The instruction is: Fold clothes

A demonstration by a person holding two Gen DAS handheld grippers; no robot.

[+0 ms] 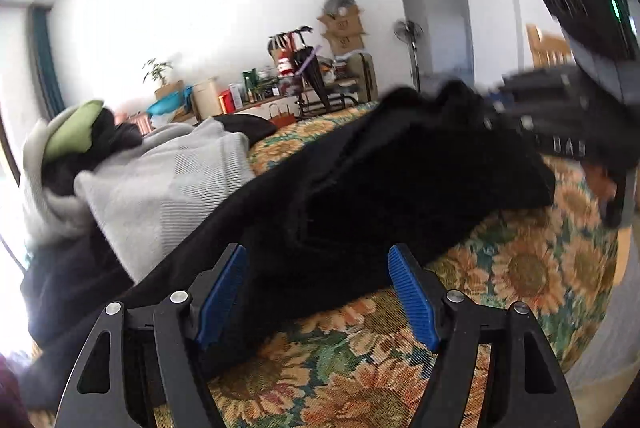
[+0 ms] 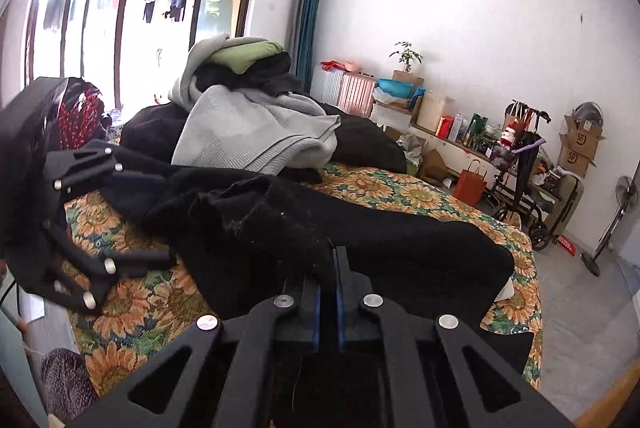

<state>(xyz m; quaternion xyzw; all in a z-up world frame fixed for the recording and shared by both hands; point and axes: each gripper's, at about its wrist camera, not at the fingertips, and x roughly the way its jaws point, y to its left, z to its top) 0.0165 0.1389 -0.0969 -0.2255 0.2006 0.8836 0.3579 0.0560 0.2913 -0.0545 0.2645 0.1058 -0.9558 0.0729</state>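
A long black garment [image 1: 400, 179] lies stretched across the sunflower bedspread [image 1: 520, 268]. My left gripper [image 1: 318, 294] is open, its blue pads [image 1: 224, 292] wide apart with one end of the black cloth lying between them. In the right wrist view the same garment [image 2: 380, 232] runs from my right gripper [image 2: 329, 264], which is shut on a bunched edge of it, over to the left gripper [image 2: 160, 220] at the left. The right gripper [image 1: 504, 107] appears blurred at the upper right of the left wrist view, holding the cloth's far end.
A pile of clothes sits behind the garment: a grey knit sweater [image 2: 256, 131], a green item [image 2: 244, 55] and dark pieces. Along the wall stand a cluttered low shelf [image 2: 452, 143], cardboard boxes [image 2: 580, 143] and a floor fan [image 2: 624, 195]. The bed edge [image 2: 528, 308] drops to a grey floor.
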